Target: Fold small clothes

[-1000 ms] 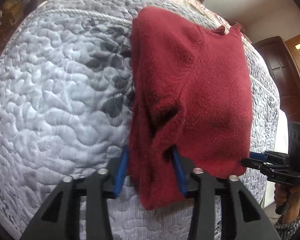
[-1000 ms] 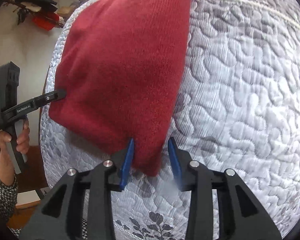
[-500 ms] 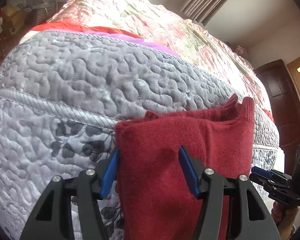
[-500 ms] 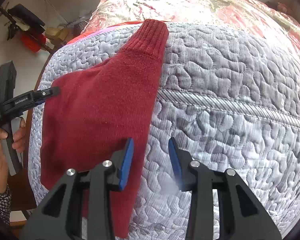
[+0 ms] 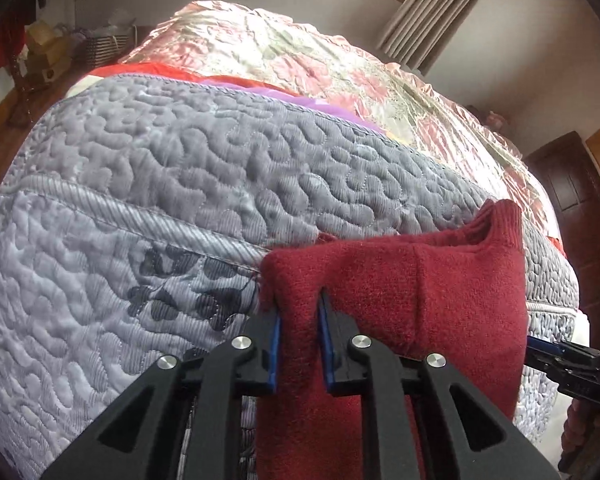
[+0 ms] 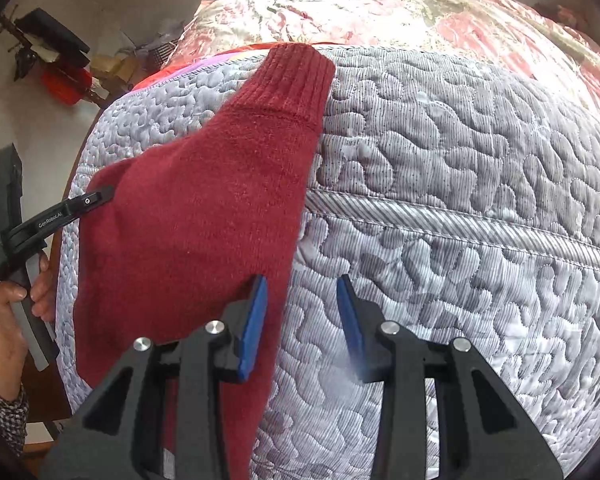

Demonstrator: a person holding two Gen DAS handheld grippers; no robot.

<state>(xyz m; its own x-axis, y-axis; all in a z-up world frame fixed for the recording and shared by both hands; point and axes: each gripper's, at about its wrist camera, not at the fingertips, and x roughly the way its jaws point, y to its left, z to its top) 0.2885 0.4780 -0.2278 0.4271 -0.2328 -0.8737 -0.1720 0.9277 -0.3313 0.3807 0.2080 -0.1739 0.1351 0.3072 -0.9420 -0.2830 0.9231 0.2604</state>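
Your red sweater [image 5: 412,292] lies over the near edge of the bed, part on the quilted top and part hanging down the side; its lower end is cut off at the bottom of both views, so you cannot tell how far it hangs. It is a fuzzy, felted knit, with a ribbed cuff [image 6: 296,76] reaching toward the far edge of the grey quilt, which only your right wrist view shows in full. From the left wrist view the cuff is just a small ridge at the sweater's upper right.

Your left hand-held gripper [image 5: 299,344] is clamped on a pinched fold of the sweater, the blue pads pressed into the cloth on both sides. Your right hand-held gripper [image 6: 302,324] stands spread apart, the left pad against the sweater's edge and the right pad over bare quilt, with nothing held between them.

The grey quilt [image 6: 480,184] is puffy, stitched in winding loops, with a diagonal-ribbed band along the bed's edge and dark leaf prints below it in the left view. Behind it lies a shiny pink floral cover [image 5: 300,52]. The right view alone shows your hand [image 6: 16,300] on the left gripper's handle.
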